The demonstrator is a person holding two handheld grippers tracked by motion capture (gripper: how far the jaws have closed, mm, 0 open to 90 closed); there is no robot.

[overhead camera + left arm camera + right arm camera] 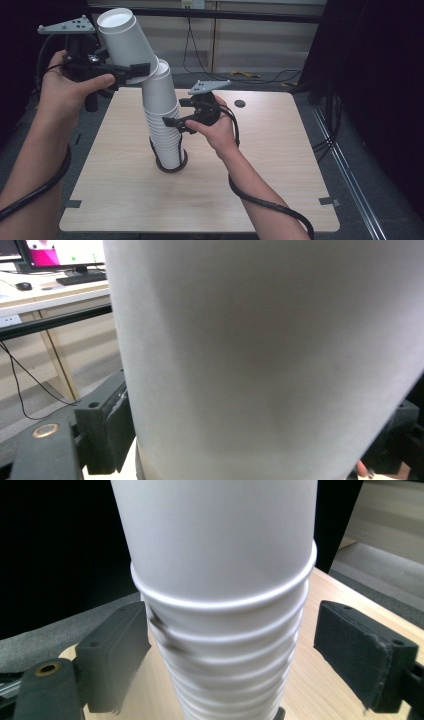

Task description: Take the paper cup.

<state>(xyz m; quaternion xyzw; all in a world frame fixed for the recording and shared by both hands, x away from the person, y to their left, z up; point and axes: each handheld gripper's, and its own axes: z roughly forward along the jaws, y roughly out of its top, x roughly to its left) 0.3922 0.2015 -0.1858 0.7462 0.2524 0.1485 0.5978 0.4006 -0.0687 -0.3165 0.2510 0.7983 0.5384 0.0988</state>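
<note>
White paper cup (122,40) pinched by left gripper (134,71), tilted atop stack (164,125). Right gripper (174,125) spread around stack, one jaw touching. Risk: lift tips stack.

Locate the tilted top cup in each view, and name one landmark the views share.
High view: top cup at upper left, tilted, clamped by the left hand-held gripper.
Left gripper view: its wall spans the picture's middle and right.
Right gripper view: cannot tell it apart.
Shared landmark: stack of cups.
</note>
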